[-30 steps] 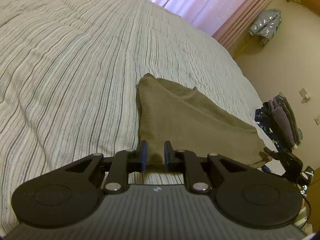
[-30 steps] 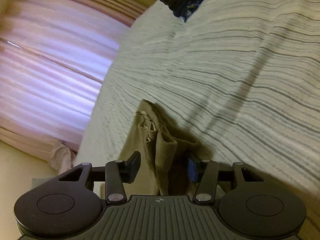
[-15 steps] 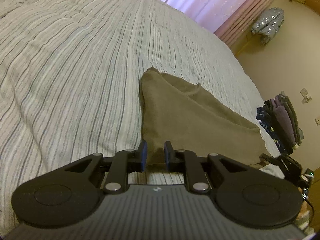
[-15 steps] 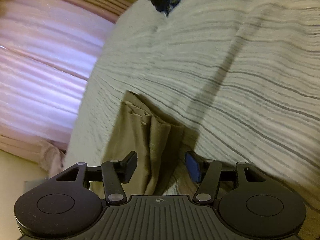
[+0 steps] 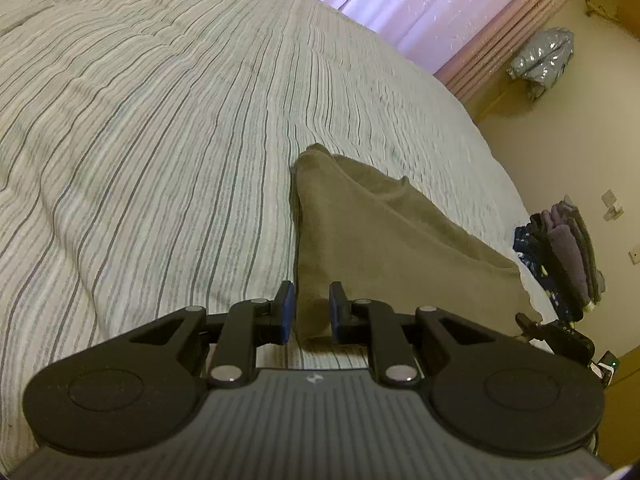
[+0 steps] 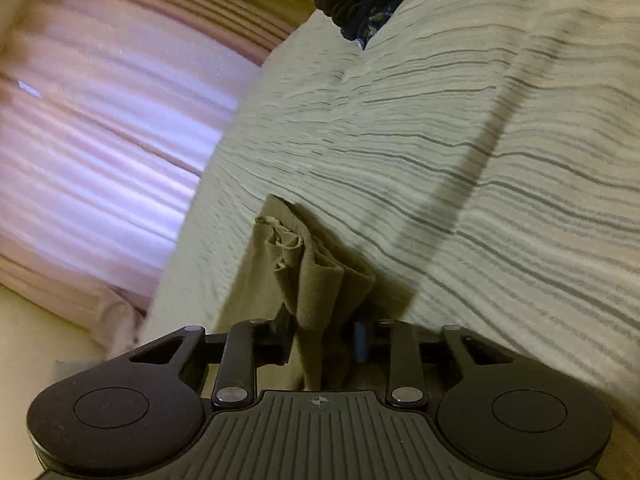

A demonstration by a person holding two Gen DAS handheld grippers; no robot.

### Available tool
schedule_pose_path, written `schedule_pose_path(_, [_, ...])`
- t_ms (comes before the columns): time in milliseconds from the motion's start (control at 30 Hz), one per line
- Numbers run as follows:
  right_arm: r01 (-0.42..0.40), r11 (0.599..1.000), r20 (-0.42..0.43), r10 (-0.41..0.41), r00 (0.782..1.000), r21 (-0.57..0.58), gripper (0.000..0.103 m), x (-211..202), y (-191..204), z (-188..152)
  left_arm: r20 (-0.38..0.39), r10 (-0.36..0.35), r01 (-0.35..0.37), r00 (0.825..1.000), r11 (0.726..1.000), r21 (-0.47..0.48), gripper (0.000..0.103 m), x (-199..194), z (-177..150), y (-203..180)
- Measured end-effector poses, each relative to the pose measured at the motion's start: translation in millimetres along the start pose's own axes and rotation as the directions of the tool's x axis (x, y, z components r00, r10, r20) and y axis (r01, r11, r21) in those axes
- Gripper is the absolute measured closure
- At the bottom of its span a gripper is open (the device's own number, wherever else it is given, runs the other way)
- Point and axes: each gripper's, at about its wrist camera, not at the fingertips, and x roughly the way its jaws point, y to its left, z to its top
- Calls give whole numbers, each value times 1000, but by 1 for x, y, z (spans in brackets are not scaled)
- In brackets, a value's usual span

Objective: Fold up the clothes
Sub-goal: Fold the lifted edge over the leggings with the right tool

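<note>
An olive-brown garment [image 5: 384, 240] lies folded on the striped bedspread [image 5: 160, 152]. My left gripper [image 5: 311, 312] is shut on the garment's near corner, its jaws close together with cloth between them. In the right wrist view the same garment [image 6: 316, 276] bunches in loose folds between the fingers of my right gripper [image 6: 322, 344], whose jaws have narrowed onto the cloth. The cloth hides most of the right fingertips.
A pile of dark clothes [image 5: 560, 248] sits at the bed's right edge; it also shows in the right wrist view [image 6: 360, 4]. Pink curtains [image 5: 420, 8] hang behind the bed. A silver jacket [image 5: 540, 56] hangs on the wall. The striped bedspread stretches wide to the left.
My right gripper's jaws have closed in from wide open onto the bunched cloth. The left gripper stays shut on the corner and has shifted slightly.
</note>
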Motion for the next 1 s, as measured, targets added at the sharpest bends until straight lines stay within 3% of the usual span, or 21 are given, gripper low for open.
schedule_pose_path(133, [117, 967, 53, -107, 993, -228, 88, -3, 43, -9, 5, 21, -20, 1000, 999, -30, 90, 0, 4, 10])
schedule_pose_path(200, [174, 883, 120, -135, 984, -436, 88, -7, 81, -28, 6, 25, -25, 1000, 999, -43, 90, -1, 6, 15])
schedule_pose_path(267, [202, 725, 183, -107, 977, -659, 88, -9, 124, -61, 5, 28, -27, 1000, 998, -52, 90, -2, 6, 19])
schedule_pose_path(367, [192, 397, 212, 8, 977, -898, 88, -11, 174, -130, 0, 19, -19, 1000, 997, -70, 90, -1, 5, 26])
schedule_pose_path(467, [105, 114, 117, 98, 988, -988, 88, -3, 197, -202, -16, 10, -11, 1000, 996, -89, 90, 1, 1, 33])
schedule_pose_path(533, [42, -37, 38, 94, 995, -998, 88, 11, 195, -244, -30, 6, -9, 1000, 995, -100, 90, 3, -2, 37])
schedule_pose_path(567, [22, -87, 15, 78, 997, -996, 88, 19, 193, -259, -35, 1, -4, 999, 994, -106, 90, 3, -3, 39])
schedule_pose_path(667, [-1, -158, -3, 13, 1000, -987, 88, 38, 182, -288, -41, -24, 19, 999, 993, -114, 90, 1, -4, 45])
schedule_pose_path(700, [-7, -162, -7, 2, 1000, -987, 88, 41, 183, -292, -42, -32, 27, 999, 993, -114, 90, 1, -4, 47])
schedule_pose_path(800, [-2, -115, -6, 34, 999, -993, 88, 34, 198, -281, -47, -50, 43, 998, 991, -130, 90, 1, -4, 54])
schedule_pose_path(900, [40, -124, 24, 131, 991, -992, 88, 20, 219, -278, -44, -63, 57, 997, 989, -135, 90, 1, -3, 57])
schedule_pose_path(967, [16, -117, -3, 154, 988, -993, 88, 13, 224, -281, -43, -68, 62, 997, 988, -139, 90, 1, -2, 59])
schedule_pose_path(1000, [-8, -134, -29, 152, 988, -991, 88, 13, 222, -287, -43, -71, 64, 997, 988, -141, 90, 1, -2, 61])
